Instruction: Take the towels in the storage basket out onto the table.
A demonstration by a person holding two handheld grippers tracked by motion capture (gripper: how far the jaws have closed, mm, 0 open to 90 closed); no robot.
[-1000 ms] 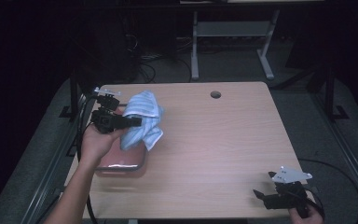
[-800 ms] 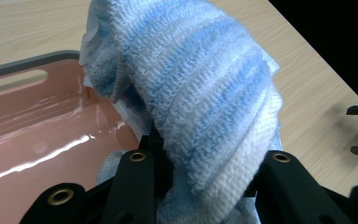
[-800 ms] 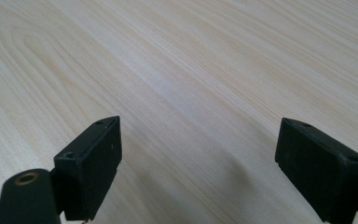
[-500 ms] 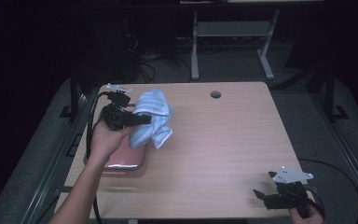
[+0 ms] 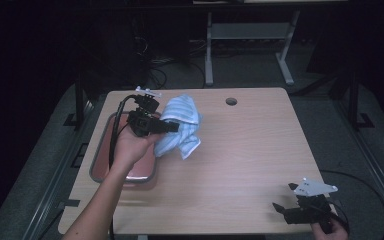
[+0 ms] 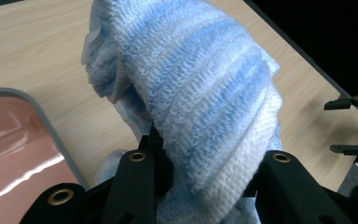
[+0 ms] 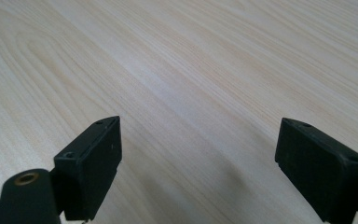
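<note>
While left tongs point(image 5: 172, 127) clamp striped towel point(image 5: 182, 125), lifted beside tray point(image 5: 100, 155); right tongs point(image 7: 198, 163) agape, empty

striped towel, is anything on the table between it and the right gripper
Nothing visible does. The blue striped towel hangs clamped in the left gripper beside the tray. Bare wooden table lies between it and the open right gripper at the near corner.
</note>
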